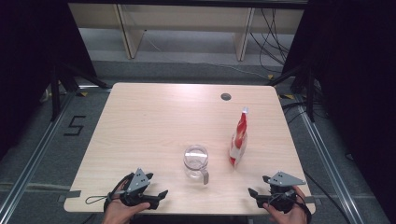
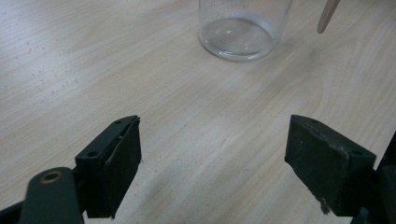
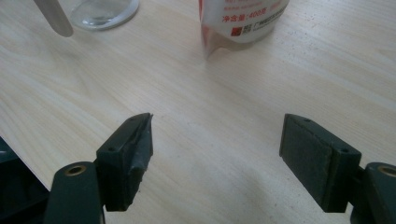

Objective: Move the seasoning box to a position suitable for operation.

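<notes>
Two grippers: both rest at the near edge of the table [image 1: 140, 116], one at each near corner, likely a ready stance before either reaches in.
Left gripper [image 1: 161, 194]: near left, jaws spread wide with nothing but bare wood between them; in the left gripper view it [image 2: 212, 158] looks straight at the jug's base, so it seems lined up for the jug.
Right gripper [image 1: 252, 192]: near right, jaws also wide apart and empty; the right gripper view has it [image 3: 215, 154] facing the pouch's foot, a sensible line for taking the pouch.
Glass jug [image 1: 195, 161]: upright, clear and empty by the look of it, near the table's middle and a little toward the near edge; its handle [image 1: 204, 177] points toward the person, easy for a jaw to meet.
Pouch [image 1: 238, 140]: red and white, standing upright just right of the jug, apart from it, spout cap [image 1: 244, 110] up, which probably keeps its contents in until tipped.
Judgement: nothing is held yet; a pour from pouch into jug looks like the work ahead.
</notes>
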Motion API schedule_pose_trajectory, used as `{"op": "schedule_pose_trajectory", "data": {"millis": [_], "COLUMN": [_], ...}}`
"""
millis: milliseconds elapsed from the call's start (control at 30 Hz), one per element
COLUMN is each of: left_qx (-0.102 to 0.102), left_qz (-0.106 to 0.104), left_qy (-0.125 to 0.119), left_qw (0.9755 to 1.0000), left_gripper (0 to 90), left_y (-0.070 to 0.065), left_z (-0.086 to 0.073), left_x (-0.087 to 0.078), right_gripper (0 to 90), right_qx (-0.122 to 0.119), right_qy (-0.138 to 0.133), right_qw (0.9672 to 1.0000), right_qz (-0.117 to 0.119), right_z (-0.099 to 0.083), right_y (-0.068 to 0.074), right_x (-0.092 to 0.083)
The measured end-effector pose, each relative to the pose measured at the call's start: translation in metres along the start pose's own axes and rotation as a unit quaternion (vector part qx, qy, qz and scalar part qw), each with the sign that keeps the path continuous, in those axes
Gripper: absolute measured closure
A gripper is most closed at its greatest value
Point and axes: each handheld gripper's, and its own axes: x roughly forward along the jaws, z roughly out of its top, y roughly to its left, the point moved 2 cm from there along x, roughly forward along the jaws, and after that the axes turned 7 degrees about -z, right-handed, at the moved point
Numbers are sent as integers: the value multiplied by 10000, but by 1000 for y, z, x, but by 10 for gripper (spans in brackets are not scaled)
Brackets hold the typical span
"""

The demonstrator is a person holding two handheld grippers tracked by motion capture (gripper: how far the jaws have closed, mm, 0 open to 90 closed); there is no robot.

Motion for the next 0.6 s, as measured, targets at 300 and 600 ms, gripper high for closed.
{"op": "schedule_pose_trajectory", "data": {"millis": [300, 600], "left_qx": [8, -1], "left_qz": [-31, -155], "left_qy": [41, -19], "left_qw": [10000, 9999], "left_gripper": [201, 272], "left_y": [-2, -17], "left_z": [1, 8], "left_x": [4, 18], "right_gripper": [262, 264], "right_qx": [21, -190], "right_qy": [-95, -150], "right_qw": [9998, 9994], "right_qz": [-155, -244], "right_z": [-1, 0], "right_y": [2, -1], "right_x": [1, 0]}}
